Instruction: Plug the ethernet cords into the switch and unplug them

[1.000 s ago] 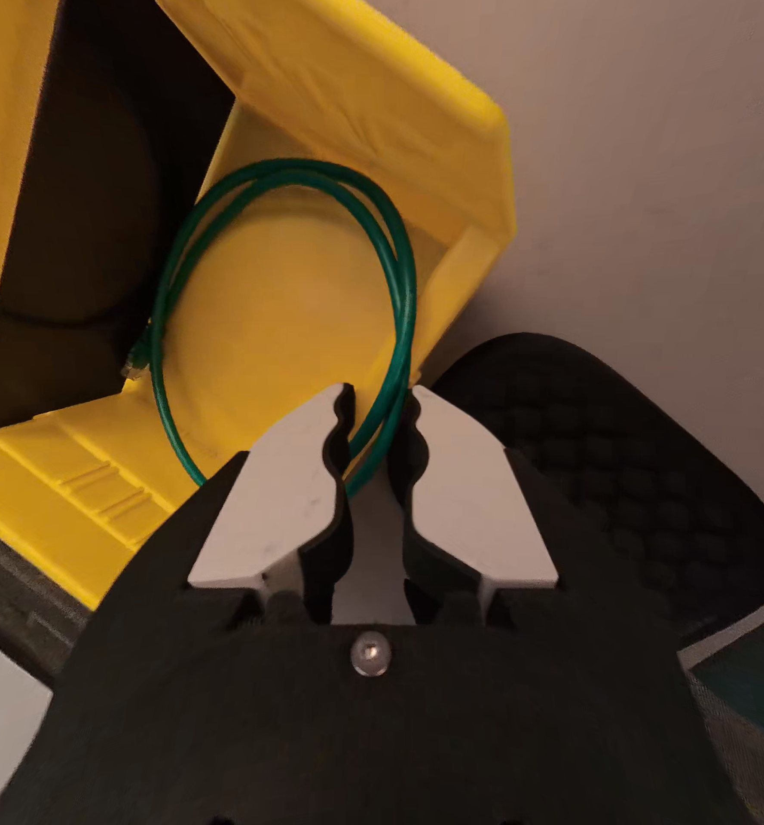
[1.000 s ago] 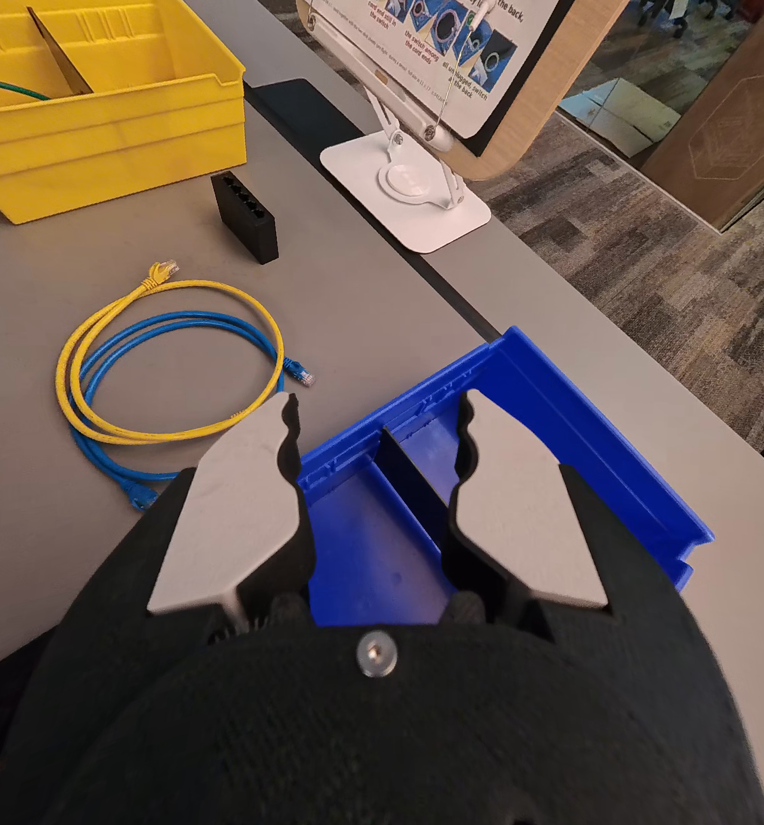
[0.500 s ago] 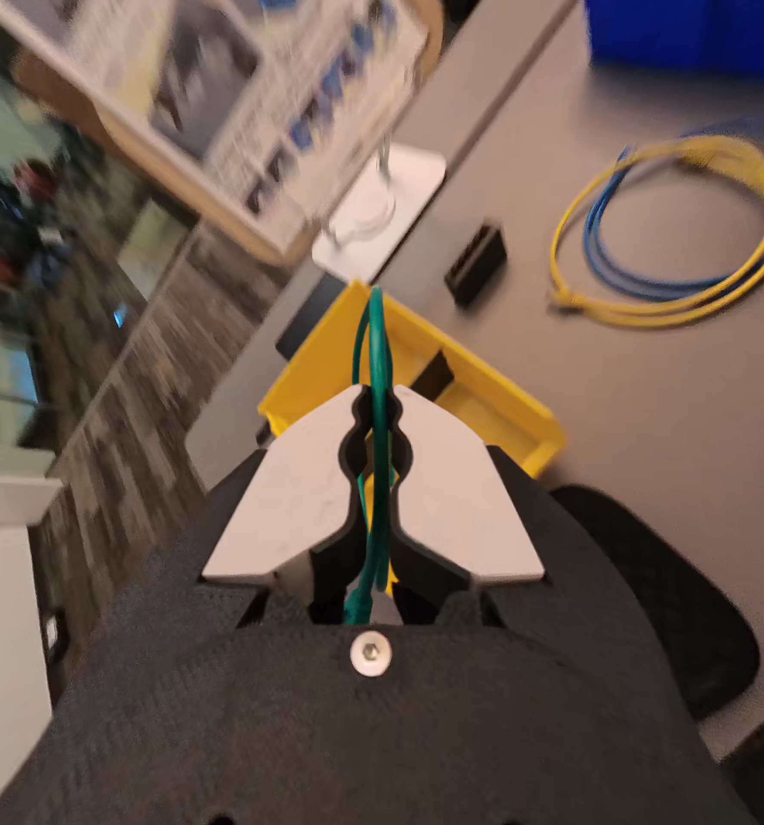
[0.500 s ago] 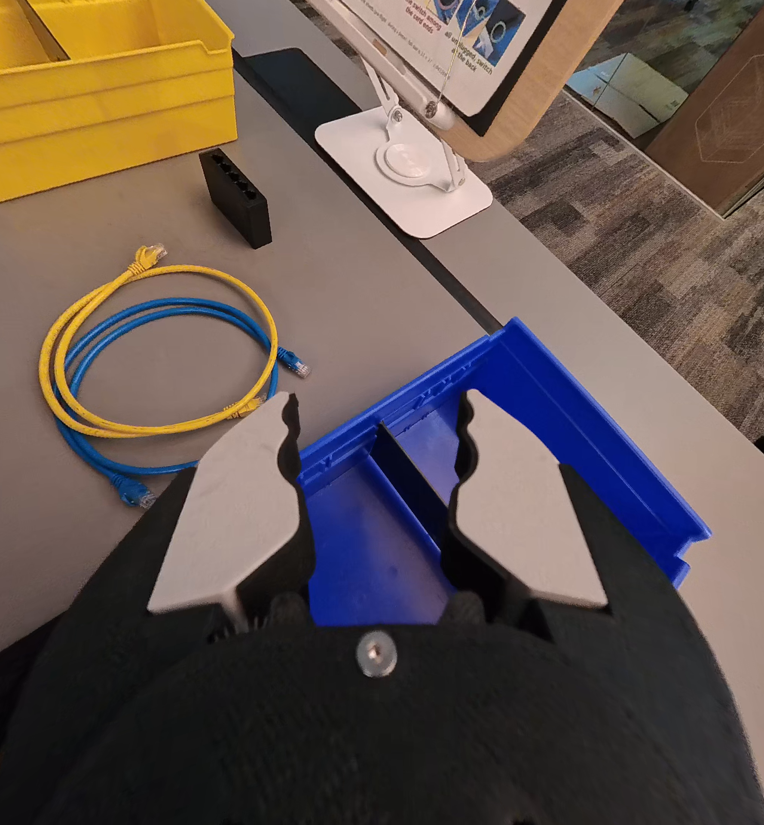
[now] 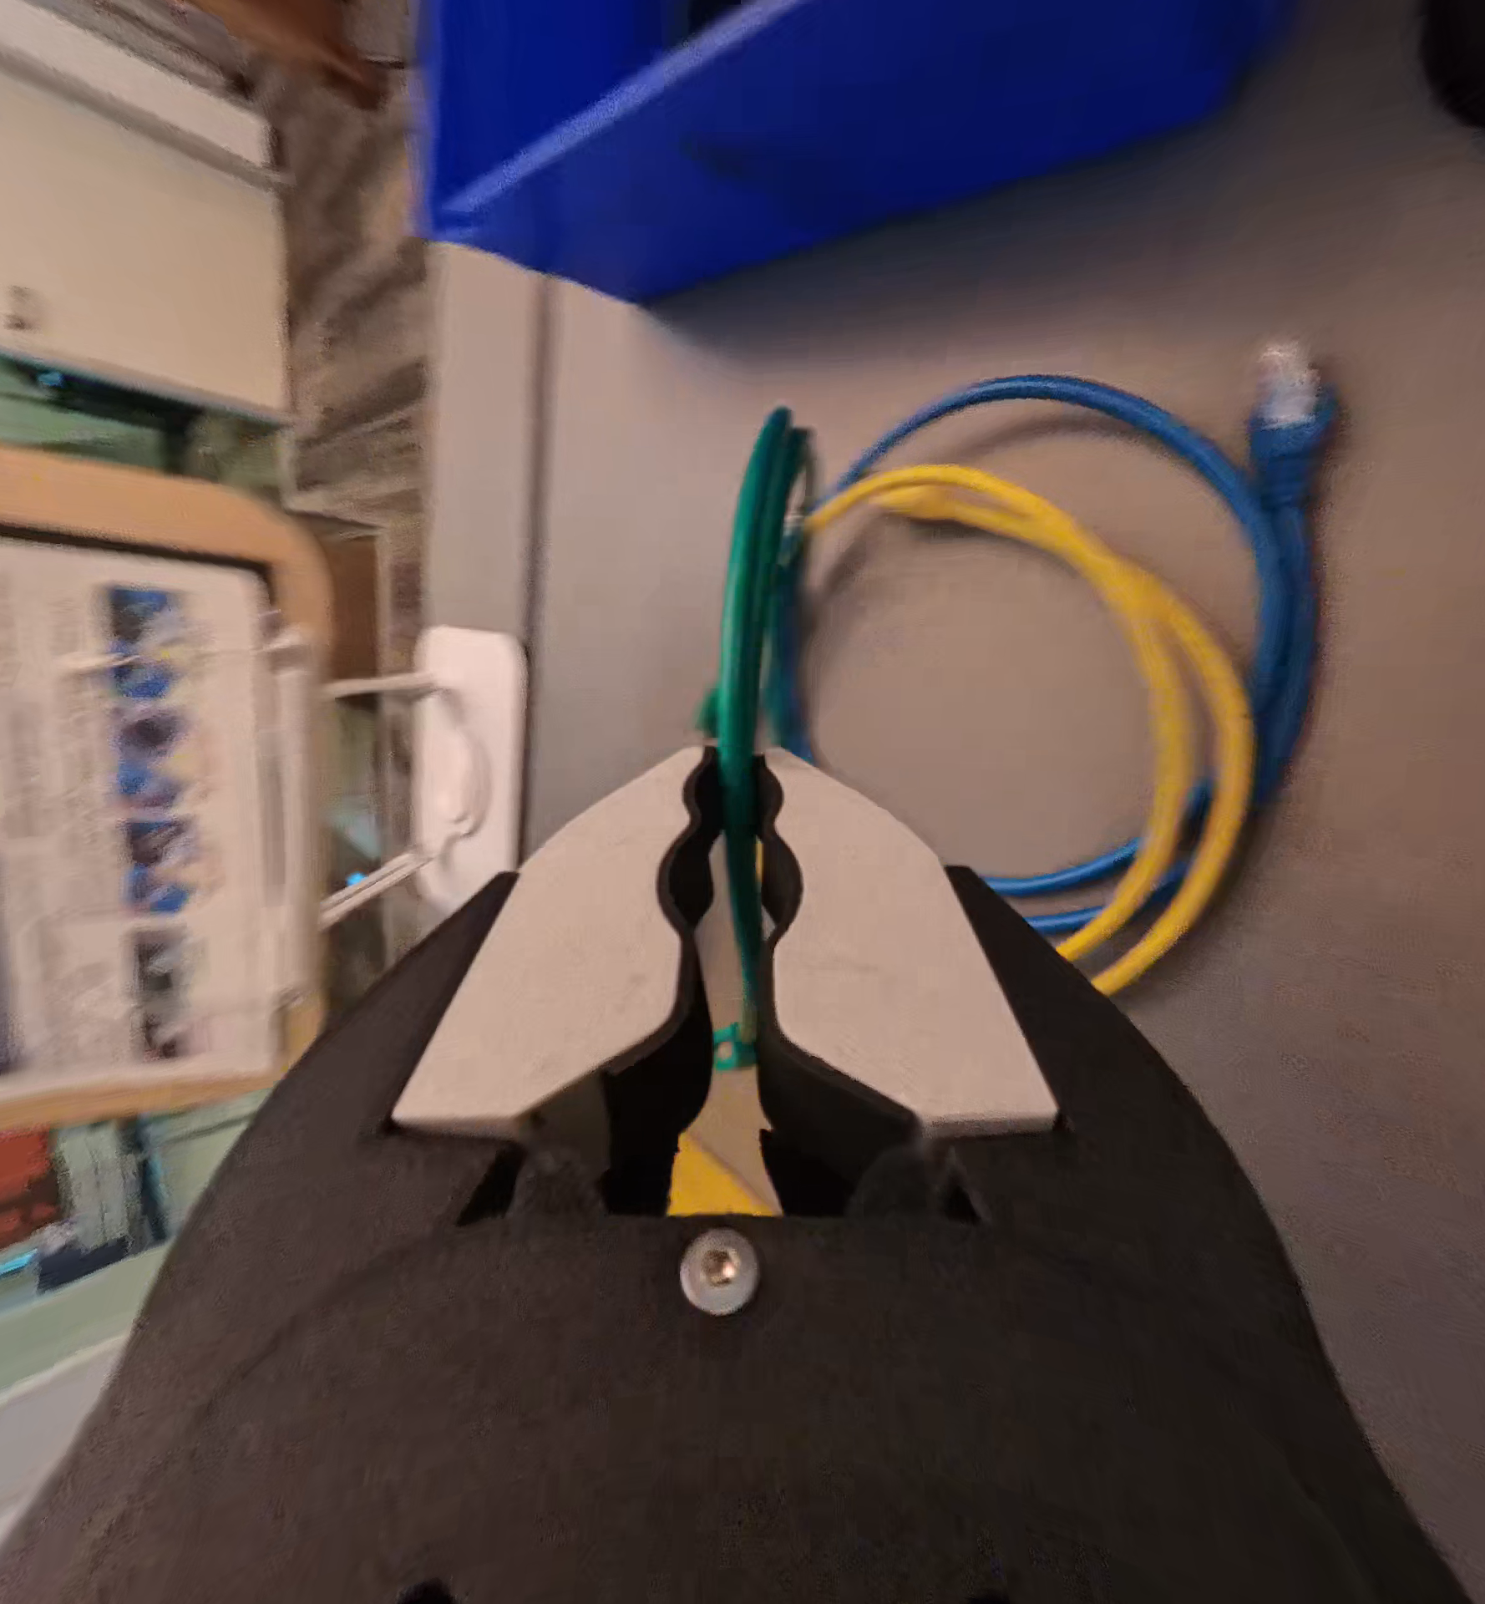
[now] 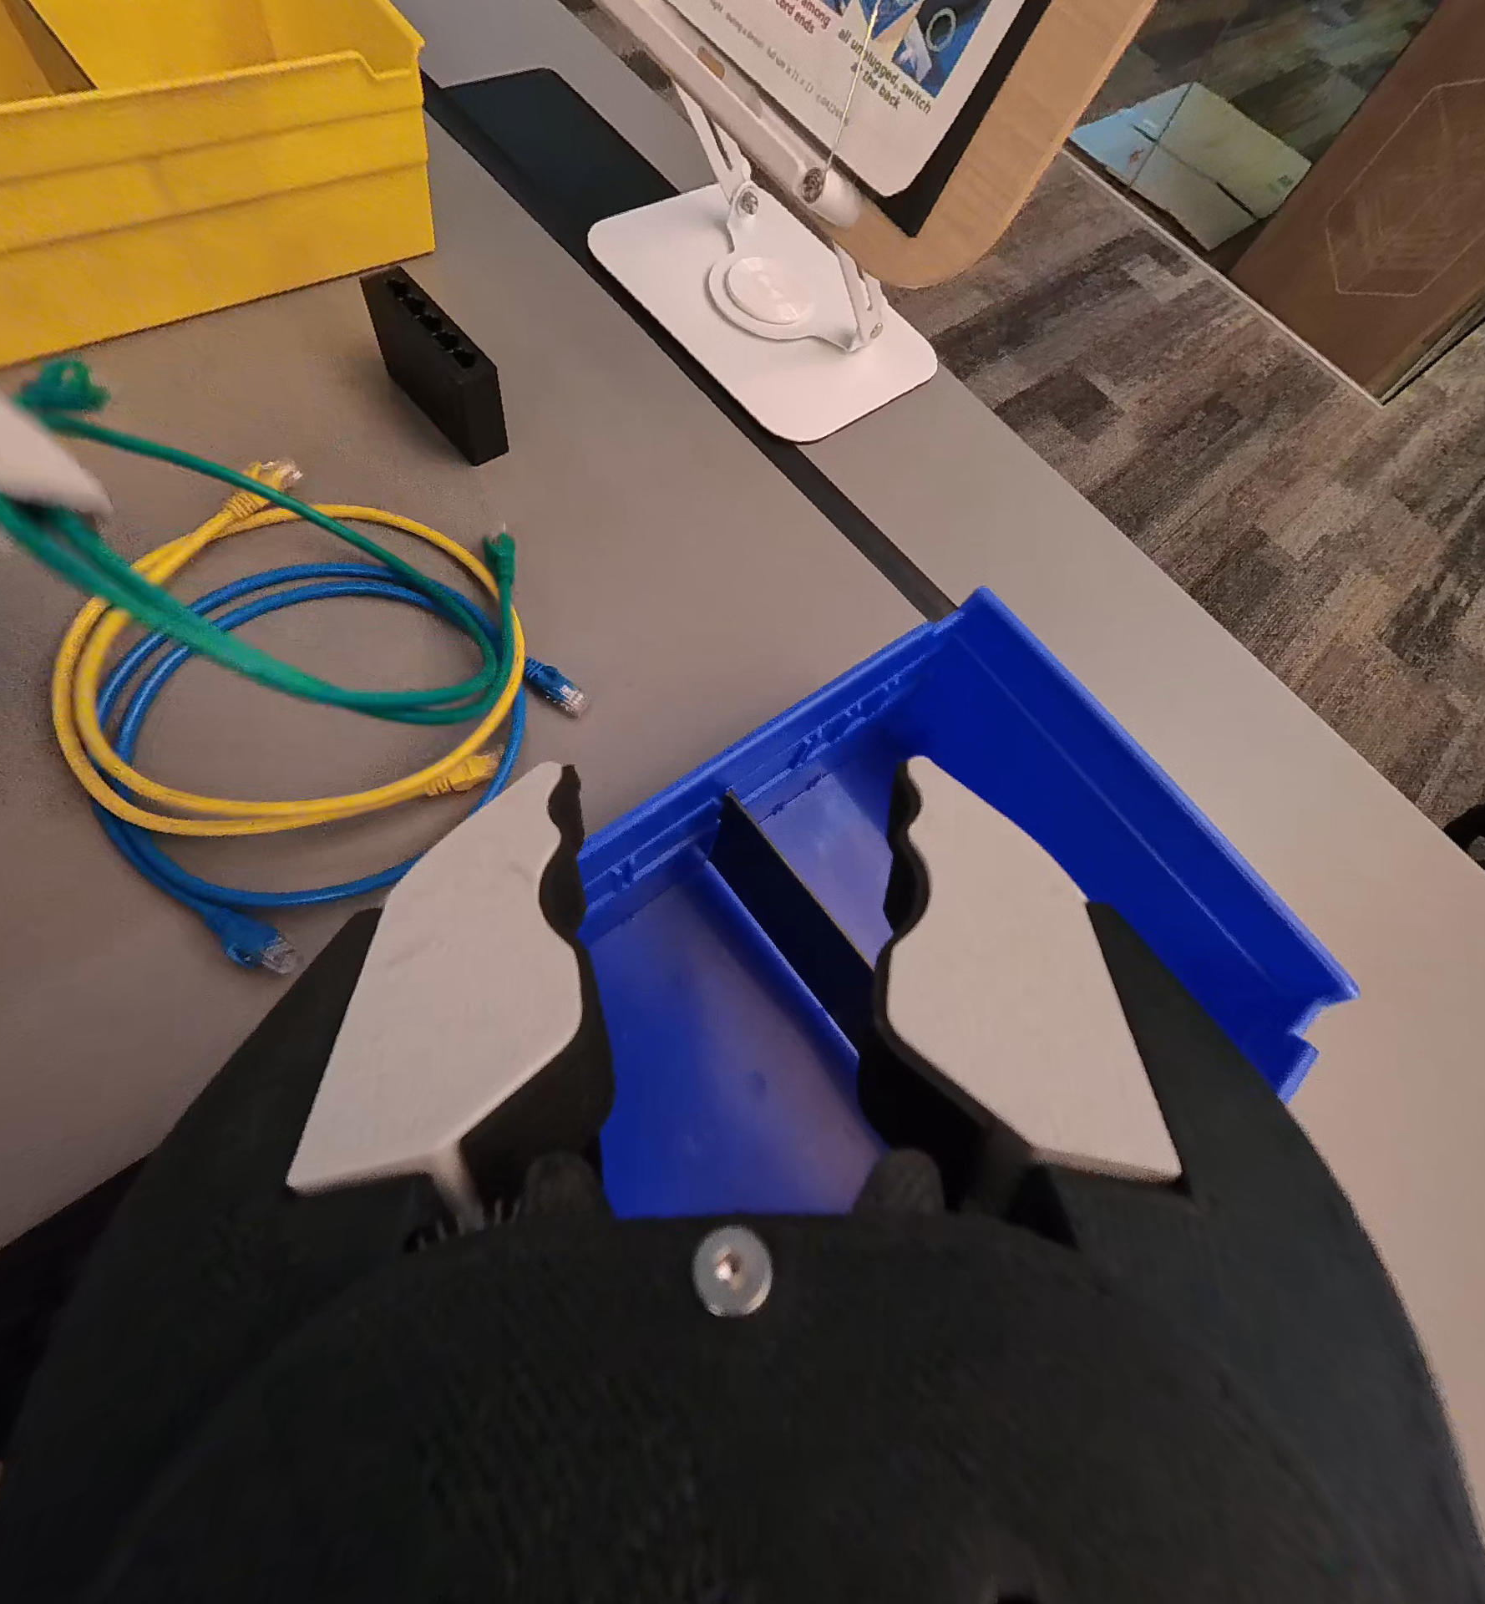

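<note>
left wrist: I'm clamping my left gripper [image 5: 737, 764] on the green cord [image 5: 743, 608], holding it over the yellow cord [image 5: 1173, 694] and blue cord [image 5: 1277, 555] | right wrist: my right gripper [image 6: 735, 781] is hanging agape above the blue bin [image 6: 1069, 764], the switch [image 6: 435, 364] sitting untouched near the yellow bin [image 6: 201, 217] | tip: I'm aiming to lay the green cord flat, plugs clear of the tangle.

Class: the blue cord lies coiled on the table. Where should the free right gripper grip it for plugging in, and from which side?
Likely the boot behind the near plug, from above with the open right gripper: that end sticks out clear of the blue cord and yellow cord coils, flat on the table.
</note>
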### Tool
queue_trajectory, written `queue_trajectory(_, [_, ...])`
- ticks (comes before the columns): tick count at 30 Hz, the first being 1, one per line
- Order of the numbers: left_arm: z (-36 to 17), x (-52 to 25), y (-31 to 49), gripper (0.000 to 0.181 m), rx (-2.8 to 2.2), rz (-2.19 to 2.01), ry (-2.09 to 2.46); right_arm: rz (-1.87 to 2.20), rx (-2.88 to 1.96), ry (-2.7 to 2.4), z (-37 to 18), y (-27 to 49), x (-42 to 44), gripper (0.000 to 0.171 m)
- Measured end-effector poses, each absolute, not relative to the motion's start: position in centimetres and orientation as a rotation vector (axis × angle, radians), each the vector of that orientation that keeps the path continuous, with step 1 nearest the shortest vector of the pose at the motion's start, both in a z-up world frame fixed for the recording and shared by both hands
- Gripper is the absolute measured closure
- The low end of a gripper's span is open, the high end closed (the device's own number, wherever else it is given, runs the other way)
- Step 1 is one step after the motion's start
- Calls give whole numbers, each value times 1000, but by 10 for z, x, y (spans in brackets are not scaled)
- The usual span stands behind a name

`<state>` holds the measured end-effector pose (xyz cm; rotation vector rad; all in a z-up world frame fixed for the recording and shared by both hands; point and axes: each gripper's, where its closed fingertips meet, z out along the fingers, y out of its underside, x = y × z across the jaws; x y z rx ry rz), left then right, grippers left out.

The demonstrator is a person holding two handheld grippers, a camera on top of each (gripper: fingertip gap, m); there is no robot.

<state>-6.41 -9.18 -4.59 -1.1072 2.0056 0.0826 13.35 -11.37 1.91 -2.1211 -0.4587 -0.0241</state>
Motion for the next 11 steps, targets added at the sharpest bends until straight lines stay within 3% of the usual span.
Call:
queue_trajectory(1, [-65, -61, -103, 176, -1114, 51, 2057, -23, -2119, -452, 20, -115, 135, 102])
queue_trajectory(6, [-125, -69, -135, 176, -1233, -54, 2217, -4, -2099, -434, 22, -116, 140, 102])
queue_trajectory(11, [-147, -75, -154, 173, -1414, -303, 2236, 9, -2105, -435, 20, -114, 140, 102])
